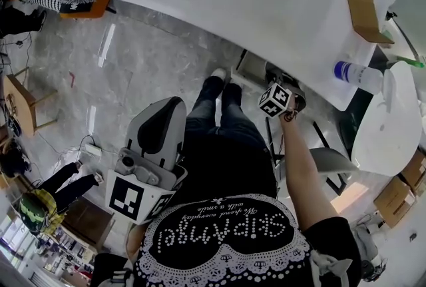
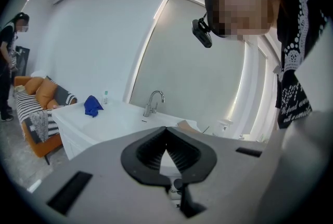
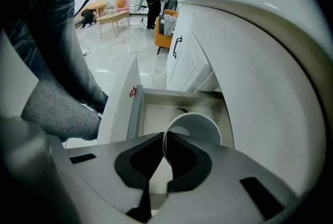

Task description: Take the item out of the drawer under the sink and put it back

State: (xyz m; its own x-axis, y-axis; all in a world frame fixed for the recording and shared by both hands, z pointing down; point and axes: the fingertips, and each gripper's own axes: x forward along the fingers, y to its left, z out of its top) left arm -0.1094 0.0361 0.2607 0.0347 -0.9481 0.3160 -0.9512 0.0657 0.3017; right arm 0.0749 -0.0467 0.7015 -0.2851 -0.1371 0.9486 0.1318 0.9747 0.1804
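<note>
Left gripper [image 2: 166,130]: jaws fully together, nothing between them. It is held up and away from the work, facing the white counter [image 2: 112,121] with its tap [image 2: 152,103].

Drawer [image 3: 136,114]: pulled out below the counter, seen from above in the right gripper view. It holds one white cup [image 3: 200,125] and a small dark speck on the floor behind it, too small to identify. The rest of the drawer floor is pale and bare.

Cup: still inside the drawer, mouth turned up toward the camera, and the inside looks empty. I cannot tell whether its base rests on the drawer floor or has lifted.

Right gripper [image 3: 165,137]: pointed steeply down into the drawer and nearly closed, pinching the near rim of the cup with one jaw inside the wall and one outside.

Handling, judged:
- The cup looks thin-walled and very light, so lifting needs little force.
- The wall will likely flex or crease if squeezed hard.
- The rim is the stiffest edge, so the present hold suits it.
- A one-sided rim grip lets the cup swing, so keep the lift slow and vertical to clear the drawer front and the counter edge.
</note>
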